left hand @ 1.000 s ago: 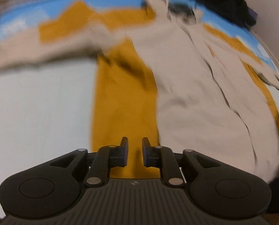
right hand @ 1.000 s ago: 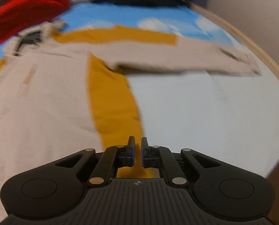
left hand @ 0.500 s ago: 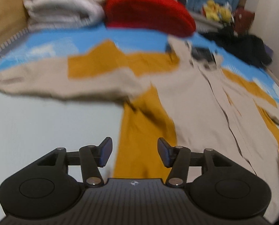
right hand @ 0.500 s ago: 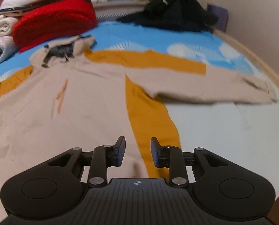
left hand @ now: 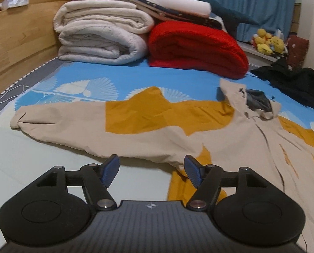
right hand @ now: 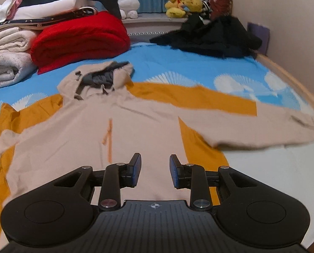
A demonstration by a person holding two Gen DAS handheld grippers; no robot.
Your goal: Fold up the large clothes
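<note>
1. While I watch, the beige hooded jacket with mustard-yellow panels (right hand: 140,126) lies spread flat on the blue-patterned bed (right hand: 178,67), sleeves outstretched.
2. My left hand-held gripper (left hand: 151,169), jaws just widening, holds nothing.
3. My right hand-held gripper (right hand: 154,168) hangs part-open, empty.

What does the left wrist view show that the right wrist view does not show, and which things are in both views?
Only the left wrist view: the wooden headboard, a white cable at the bed's edge, and the jacket's outstretched sleeve cuff on that side.

Only the right wrist view: a white plush toy, the side wall, and the jacket's other sleeve cuff.

Both: the beige and mustard jacket lying flat, the red blanket, the black clothes, the yellow plush toys, and an open, empty claw.
</note>
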